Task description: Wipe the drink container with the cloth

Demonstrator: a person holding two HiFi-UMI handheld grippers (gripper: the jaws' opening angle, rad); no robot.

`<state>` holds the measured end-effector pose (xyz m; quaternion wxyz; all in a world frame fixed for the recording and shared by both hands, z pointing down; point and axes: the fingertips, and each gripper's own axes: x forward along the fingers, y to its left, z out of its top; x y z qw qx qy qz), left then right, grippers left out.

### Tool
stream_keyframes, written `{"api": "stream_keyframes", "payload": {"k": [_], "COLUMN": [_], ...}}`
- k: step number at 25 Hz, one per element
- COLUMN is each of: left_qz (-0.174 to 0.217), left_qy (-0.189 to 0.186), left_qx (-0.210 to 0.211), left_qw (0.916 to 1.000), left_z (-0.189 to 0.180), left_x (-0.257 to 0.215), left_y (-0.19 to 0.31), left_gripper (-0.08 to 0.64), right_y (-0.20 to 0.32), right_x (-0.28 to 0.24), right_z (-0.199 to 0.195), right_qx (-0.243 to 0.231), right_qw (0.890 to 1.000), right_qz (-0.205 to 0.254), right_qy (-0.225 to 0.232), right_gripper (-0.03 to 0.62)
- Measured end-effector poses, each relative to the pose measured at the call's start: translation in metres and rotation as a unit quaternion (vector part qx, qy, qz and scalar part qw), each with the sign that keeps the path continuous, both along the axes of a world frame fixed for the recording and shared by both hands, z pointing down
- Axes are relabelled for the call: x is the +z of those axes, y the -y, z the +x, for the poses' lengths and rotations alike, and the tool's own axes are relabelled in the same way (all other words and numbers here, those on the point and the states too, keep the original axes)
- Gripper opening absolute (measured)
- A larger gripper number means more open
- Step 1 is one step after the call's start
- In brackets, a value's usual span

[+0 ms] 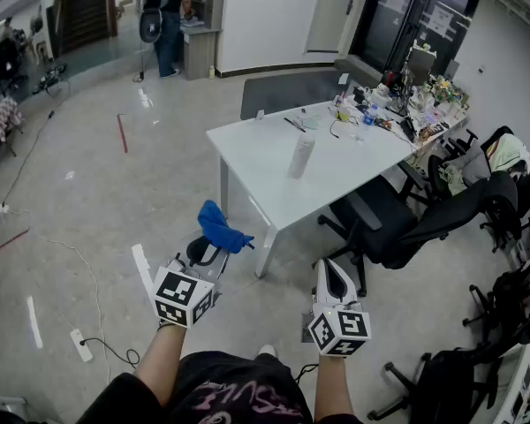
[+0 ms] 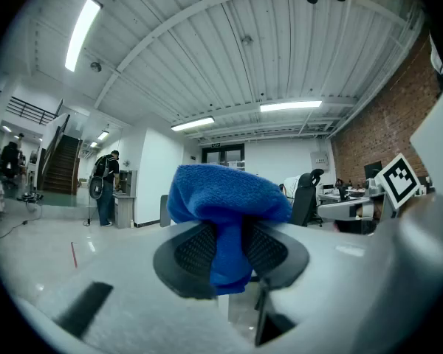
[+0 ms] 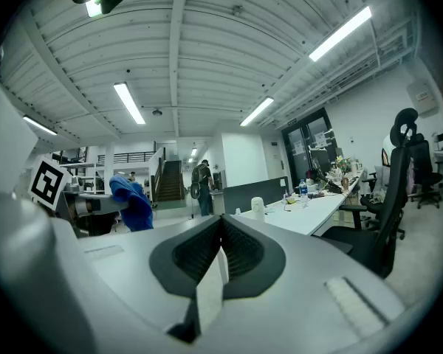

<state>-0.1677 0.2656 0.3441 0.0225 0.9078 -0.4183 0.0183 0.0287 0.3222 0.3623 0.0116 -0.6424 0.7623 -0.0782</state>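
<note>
Well back from a white desk [image 1: 247, 144], a person holds the left claw [image 1: 210, 254] pinched on a blue cloth [image 1: 222, 229], soft and limp, bunched above the pads. The right claw [image 1: 334, 283] is pressed together and empty. The pale container [image 1: 301, 155] stands upright near the desk's middle, apart from clutter [image 1: 397, 113] at the far end. Tall and smooth, it looks light and tippy, and seems best gripped round its mid-body.
</note>
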Motion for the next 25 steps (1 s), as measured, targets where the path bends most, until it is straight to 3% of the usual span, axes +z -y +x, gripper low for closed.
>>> {"api": "stream_keyframes", "payload": {"k": [15, 25], "left_qz": [0.000, -0.014], "left_qy": [0.000, -0.005], "left_qx": [0.018, 0.013], "left_qw": [0.9998, 0.9998], "left_z": [0.008, -0.007], "left_x": [-0.001, 0.009], "left_y": [-0.006, -0.009], "left_gripper": [0.098, 0.098], "right_y": [-0.009, -0.017], "right_x": [-0.003, 0.005], "right_z": [-0.001, -0.008], "right_qx": [0.014, 0.020], "right_qw": [1.000, 1.000], "right_qz": [0.012, 0.001], "right_qy": [0.014, 0.016], "right_gripper": [-0.002, -0.002]}}
